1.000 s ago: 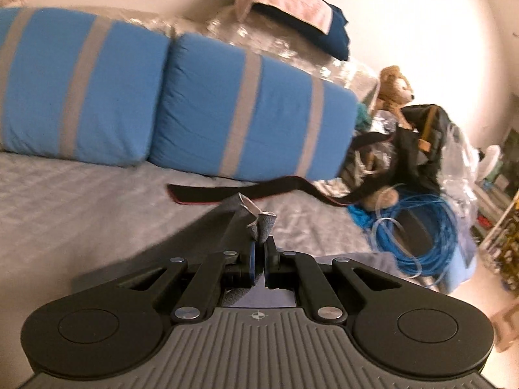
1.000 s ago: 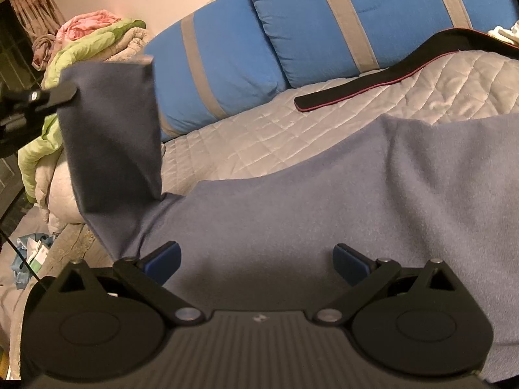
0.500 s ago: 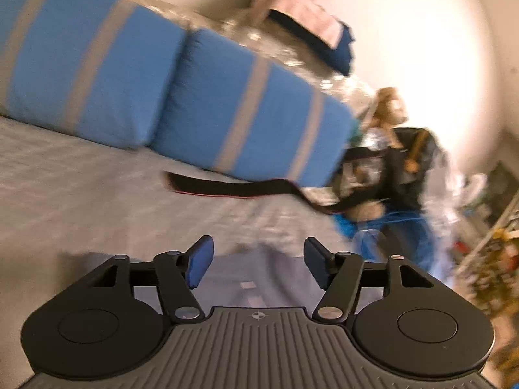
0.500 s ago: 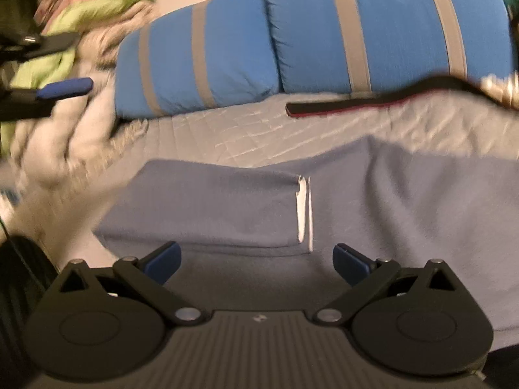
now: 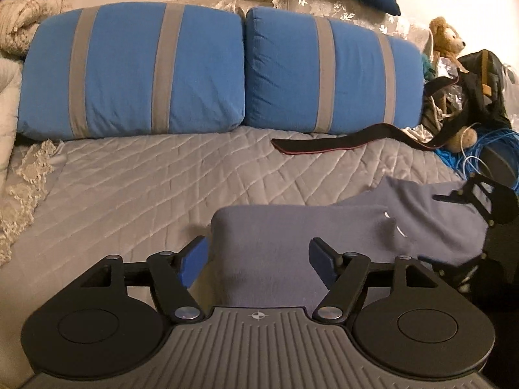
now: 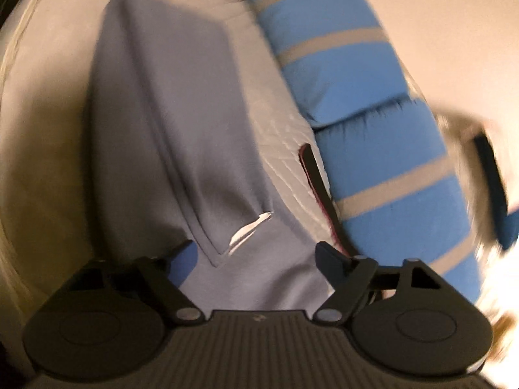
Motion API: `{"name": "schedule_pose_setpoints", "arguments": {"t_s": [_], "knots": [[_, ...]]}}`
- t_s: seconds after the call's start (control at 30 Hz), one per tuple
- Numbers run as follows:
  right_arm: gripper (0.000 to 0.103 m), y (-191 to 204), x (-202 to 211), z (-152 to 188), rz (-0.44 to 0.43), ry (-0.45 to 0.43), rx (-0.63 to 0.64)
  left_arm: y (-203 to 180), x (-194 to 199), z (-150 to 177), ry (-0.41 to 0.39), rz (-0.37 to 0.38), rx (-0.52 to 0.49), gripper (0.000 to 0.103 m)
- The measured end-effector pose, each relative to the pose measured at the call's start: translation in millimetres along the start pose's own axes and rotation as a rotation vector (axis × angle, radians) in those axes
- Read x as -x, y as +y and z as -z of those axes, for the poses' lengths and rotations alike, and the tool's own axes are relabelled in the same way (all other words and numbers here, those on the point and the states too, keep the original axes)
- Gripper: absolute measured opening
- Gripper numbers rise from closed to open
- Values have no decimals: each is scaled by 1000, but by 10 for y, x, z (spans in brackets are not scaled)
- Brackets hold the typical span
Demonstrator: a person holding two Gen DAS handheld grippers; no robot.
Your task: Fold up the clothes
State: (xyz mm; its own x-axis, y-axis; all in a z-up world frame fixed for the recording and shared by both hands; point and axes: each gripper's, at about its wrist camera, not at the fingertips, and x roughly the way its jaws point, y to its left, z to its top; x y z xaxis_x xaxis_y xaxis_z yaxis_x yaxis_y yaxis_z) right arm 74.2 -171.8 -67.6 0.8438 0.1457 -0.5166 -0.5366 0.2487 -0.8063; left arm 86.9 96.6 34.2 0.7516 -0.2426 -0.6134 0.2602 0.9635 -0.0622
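Note:
A grey-blue garment (image 5: 292, 236) lies folded over on the quilted grey bed cover (image 5: 146, 178), with a white label (image 5: 394, 223) at its folded edge. My left gripper (image 5: 258, 261) is open and empty just above the garment's near edge. My right gripper (image 6: 259, 259) is open and empty over the same garment (image 6: 168, 103), beside the white label (image 6: 249, 230); this view is tilted and blurred. The right gripper's body (image 5: 486, 207) shows at the right edge of the left wrist view, over the garment's far side.
Two blue pillows with grey stripes (image 5: 227, 74) lean along the back of the bed. A black strap (image 5: 340, 142) lies in front of them. A teddy bear (image 5: 447, 39), black bag and blue cable (image 5: 480, 152) crowd the right end. Blankets (image 5: 19, 39) pile at left.
My left gripper opened and let go of the garment's corner, which now lies folded over. It pulled back and turned left. My right gripper stayed open and rolled sharply sideways over the garment.

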Motion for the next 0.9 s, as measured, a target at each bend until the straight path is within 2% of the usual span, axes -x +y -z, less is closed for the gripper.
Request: {"name": "schedule_pose_setpoints", "arguments": {"t_s": [0.17,0.27,0.37,0.47,0.5,0.57,0.63,0.9], "knots": [[79,148,-88,-50,-10,-2,176,30,-45,69,12,12,6,67],[76,208,-113,-75,-9,-14,226,-3,-39,111,10,-4,-24,67],[67,223,-140,-86,-32,-26,236,-80,-19,162,8,-19,-86,67],[44,269,-185,-94,-71,-15,256,-206,1,224,10,-19,-171,67],[29,295,-196,-98,-92,-5,273,-255,6,243,10,-25,-200,67],[21,304,-190,-106,-99,-2,293,-376,14,288,8,-49,-266,68],[7,274,-167,-120,-93,-8,290,-492,10,337,8,-77,-344,68],[5,-208,17,-238,14,-50,172,-856,-216,493,14,-200,-584,68]]}}
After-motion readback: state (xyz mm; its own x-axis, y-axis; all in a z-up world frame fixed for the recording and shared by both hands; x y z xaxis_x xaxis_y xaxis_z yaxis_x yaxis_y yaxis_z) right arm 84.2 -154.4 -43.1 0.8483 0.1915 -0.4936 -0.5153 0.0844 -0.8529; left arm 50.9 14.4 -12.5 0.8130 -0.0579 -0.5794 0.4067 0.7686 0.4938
